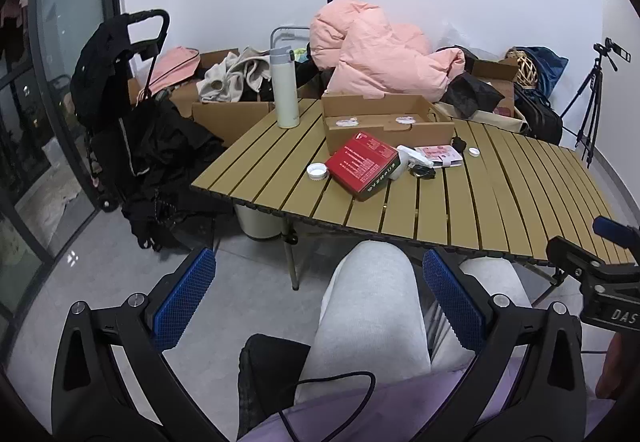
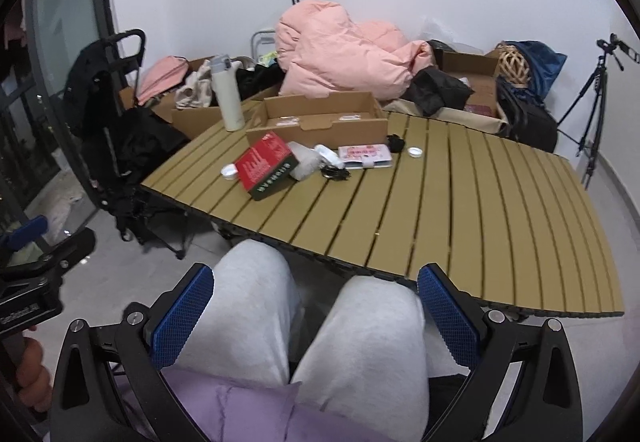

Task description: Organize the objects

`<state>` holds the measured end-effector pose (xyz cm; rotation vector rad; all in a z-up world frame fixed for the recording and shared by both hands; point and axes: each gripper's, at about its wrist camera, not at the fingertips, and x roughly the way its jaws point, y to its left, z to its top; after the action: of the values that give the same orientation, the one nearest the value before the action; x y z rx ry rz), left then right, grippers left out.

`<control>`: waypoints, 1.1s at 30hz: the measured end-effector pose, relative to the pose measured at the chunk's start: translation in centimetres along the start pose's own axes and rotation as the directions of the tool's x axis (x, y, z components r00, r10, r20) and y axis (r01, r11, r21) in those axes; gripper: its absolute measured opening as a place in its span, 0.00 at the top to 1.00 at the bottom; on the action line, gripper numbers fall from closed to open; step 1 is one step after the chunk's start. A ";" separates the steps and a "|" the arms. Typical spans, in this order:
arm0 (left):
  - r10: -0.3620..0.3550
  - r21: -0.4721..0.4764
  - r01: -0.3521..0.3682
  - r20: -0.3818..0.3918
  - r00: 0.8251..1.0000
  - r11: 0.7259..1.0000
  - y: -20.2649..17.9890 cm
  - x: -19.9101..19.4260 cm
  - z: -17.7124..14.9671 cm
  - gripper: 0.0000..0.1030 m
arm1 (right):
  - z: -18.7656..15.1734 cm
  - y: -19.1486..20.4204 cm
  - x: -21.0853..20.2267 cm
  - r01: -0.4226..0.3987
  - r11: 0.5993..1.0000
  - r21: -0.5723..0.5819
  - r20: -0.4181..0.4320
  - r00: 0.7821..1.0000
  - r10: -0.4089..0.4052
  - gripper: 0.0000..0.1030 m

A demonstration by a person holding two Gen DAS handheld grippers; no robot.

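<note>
The red box (image 1: 363,166) lies mid-frame on the slatted surface (image 1: 500,202), with a white cap (image 1: 318,171), a white bottle (image 1: 414,158), a pink case (image 1: 440,155) and a black tangle (image 1: 423,172) beside it, below the open cardboard tray (image 1: 384,118). Nothing looks sorted yet. Left claw (image 1: 320,302) and right claw (image 2: 316,316) hang fully spread and empty over the person's knees, low in frame; next, one must reach forward to an item.

Both cameras ride low over the seated person's knees (image 2: 256,306), tilted down and facing the slatted surface (image 1: 500,202) and the white wall behind. The left view sits further left, the right view further right. Both share the red box (image 1: 362,166) and cardboard tray (image 2: 320,120), at middle distance.
</note>
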<state>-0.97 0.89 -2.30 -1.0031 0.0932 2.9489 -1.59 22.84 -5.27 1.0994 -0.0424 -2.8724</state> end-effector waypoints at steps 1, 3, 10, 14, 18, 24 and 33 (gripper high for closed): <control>0.004 0.005 -0.004 0.000 1.000 1.000 -0.2 0.0 0.0 0.00 | 0.1 0.1 0.0 0.010 1.000 -0.009 0.001 1.000 -0.010 0.00; 0.012 0.009 -0.012 -0.007 1.000 1.000 -0.2 0.0 0.0 0.00 | 0.2 0.1 -0.2 -0.008 1.000 -0.005 0.006 1.000 0.008 0.00; 0.008 0.023 -0.008 -0.021 1.000 1.000 -0.4 0.2 -0.1 0.00 | 0.1 0.2 -0.8 0.003 0.999 -0.042 0.053 0.999 -0.001 0.00; 0.008 0.026 -0.008 -0.015 1.000 1.000 -0.4 0.1 -0.1 0.00 | 0.2 -0.1 -0.7 0.030 0.999 -0.022 0.073 0.997 -0.028 0.00; 0.001 0.029 -0.001 -0.026 1.000 1.000 -0.5 0.3 -0.1 0.00 | 0.2 -0.6 0.0 0.013 1.000 0.006 0.000 1.000 -0.013 0.00; -0.011 0.042 0.013 -0.041 0.999 0.999 -0.7 0.8 -0.2 0.00 | 0.1 -0.5 1.1 -0.059 0.998 0.021 -0.081 0.995 0.060 0.00; -0.045 0.083 0.053 -0.096 0.994 0.995 -0.8 8.1 1.8 0.00 | 2.0 -0.7 6.1 -0.150 0.985 -0.081 -0.026 0.989 0.148 0.00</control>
<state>-8.47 1.83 -5.85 -1.1154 0.1920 2.8266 -7.50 23.09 -7.93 1.0620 -0.0049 -2.7054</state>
